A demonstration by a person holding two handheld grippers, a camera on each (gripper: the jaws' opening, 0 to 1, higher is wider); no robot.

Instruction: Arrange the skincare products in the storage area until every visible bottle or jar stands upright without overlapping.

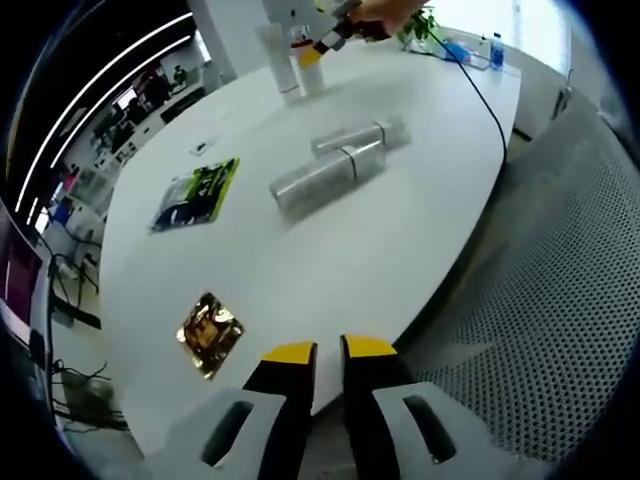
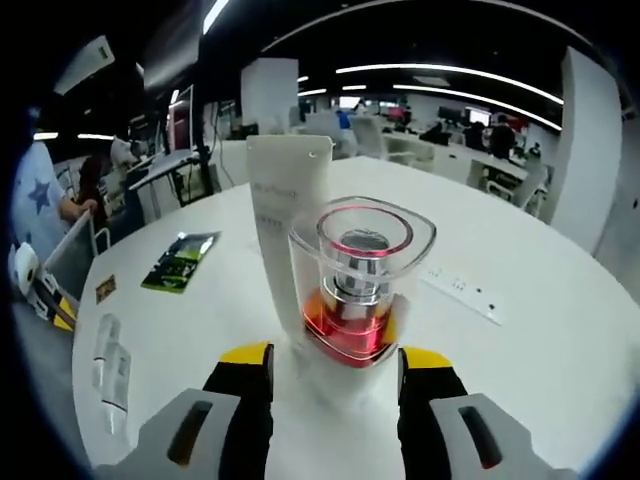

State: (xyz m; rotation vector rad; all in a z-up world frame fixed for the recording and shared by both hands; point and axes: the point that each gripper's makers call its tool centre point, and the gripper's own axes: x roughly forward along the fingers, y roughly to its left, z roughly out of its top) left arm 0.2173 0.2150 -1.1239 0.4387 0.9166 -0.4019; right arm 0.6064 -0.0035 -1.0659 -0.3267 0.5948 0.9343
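— Which relation is being counted on for the coming move?

— Two clear bottles [image 1: 340, 160] are being seen lying flat near the middle of the white table [image 1: 330, 270], side by side and touching along their lengths, their long axes running roughly across the line of the left gripper [image 1: 330, 352]. They are lying well ahead of it, up the table, with bare table between.

— And how is that gripper being held?

— It is being held low at the near table edge, above a mesh chair [image 1: 550, 300], jaws narrowed to a slim gap and nothing held between them. A gold foil packet [image 1: 208, 333] and a green sachet [image 1: 197, 193] are being left flat to its left.

— Where is the right gripper being kept?

— At the far end. The right gripper [image 2: 335, 358] is being opened wide around a clear jar with a red base [image 2: 358, 285], which is standing upright between the jaws; whether the pads are touching its walls cannot be told, probably not. A white tube [image 2: 283, 225] is standing upright just behind the jar, close to touching it. In the left gripper view that gripper [image 1: 322, 46] is being seen beside the same standing pair.

— So which hand is judged nearer the lying bottles?

— The right looks nearer, though it is occupied at the jar. The left is free, but a long forward reach is being called for, with the jaws turned to close across a bottle's width.
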